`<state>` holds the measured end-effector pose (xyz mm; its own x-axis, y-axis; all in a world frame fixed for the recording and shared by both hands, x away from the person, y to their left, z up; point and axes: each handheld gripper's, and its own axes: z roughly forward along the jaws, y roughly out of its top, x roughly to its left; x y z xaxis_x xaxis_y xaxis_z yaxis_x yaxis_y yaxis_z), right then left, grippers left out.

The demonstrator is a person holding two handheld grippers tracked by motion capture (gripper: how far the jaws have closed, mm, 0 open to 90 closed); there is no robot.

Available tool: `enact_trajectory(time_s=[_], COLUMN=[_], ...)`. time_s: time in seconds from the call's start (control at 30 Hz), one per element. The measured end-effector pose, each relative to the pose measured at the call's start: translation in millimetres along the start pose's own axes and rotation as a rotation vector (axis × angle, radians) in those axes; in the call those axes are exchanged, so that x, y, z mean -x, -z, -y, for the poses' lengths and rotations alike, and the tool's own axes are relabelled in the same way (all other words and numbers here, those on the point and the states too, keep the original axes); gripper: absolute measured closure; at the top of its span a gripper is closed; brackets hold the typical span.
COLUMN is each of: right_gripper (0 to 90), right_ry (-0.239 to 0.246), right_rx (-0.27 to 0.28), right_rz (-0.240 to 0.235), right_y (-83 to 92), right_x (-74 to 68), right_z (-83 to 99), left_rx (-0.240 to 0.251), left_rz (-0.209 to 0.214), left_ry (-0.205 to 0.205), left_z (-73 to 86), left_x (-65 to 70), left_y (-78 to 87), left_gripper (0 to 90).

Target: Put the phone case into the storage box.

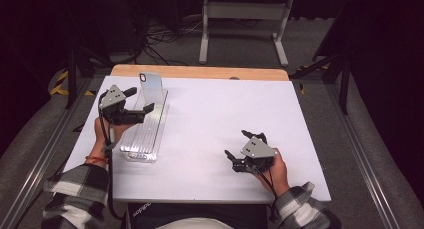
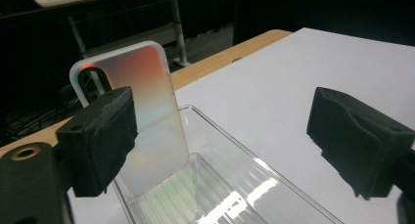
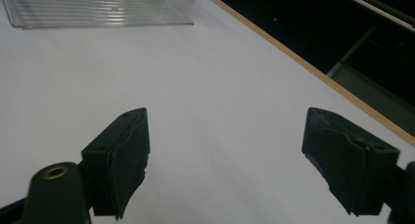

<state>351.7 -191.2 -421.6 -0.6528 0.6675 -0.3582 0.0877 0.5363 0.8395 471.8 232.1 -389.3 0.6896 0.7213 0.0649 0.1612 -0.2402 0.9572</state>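
A translucent phone case [image 1: 151,86] [image 2: 147,116] with a camera cut-out stands upright at the far end of a long clear plastic tray [image 1: 145,134] [image 2: 235,185] on the left of the white table. My left gripper [image 1: 142,100] [image 2: 220,141] hovers over the tray's far half. It is open, one jaw close beside the case and the other well off to the side, neither pad pressing on it. My right gripper [image 1: 236,143] [image 3: 230,155] rests low over bare table at the front right, open with nothing between its jaws. The tray's ribbed floor [image 3: 98,11] lies far off in the right gripper view.
The white table top [image 1: 225,114] has a wooden strip [image 1: 200,72] along its far edge. Beyond it on the floor stand a white metal frame [image 1: 245,11] and a tangle of cables [image 1: 160,36]. Dark rails run along both sides of the table.
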Motion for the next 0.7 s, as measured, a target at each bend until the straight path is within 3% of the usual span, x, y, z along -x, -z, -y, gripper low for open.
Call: enact_trajectory(time_s=[0.3,0.7], right_gripper=[18.3,18.2], right_ry=[0.003,-0.003], right_rx=[0.000,0.005], right_rz=[-0.005,0.000], right_y=[-0.1,0.8], right_x=[-0.3,0.4], right_z=[-0.1,-0.3], left_rx=[-0.008,0.032], left_rz=[0.016,0.005], left_ry=[0.002,-0.016], left_z=[-0.4,-5.6], left_x=[2.0,7.9], left_y=[-3.3,1.5], left_gripper=[6.6,7.0])
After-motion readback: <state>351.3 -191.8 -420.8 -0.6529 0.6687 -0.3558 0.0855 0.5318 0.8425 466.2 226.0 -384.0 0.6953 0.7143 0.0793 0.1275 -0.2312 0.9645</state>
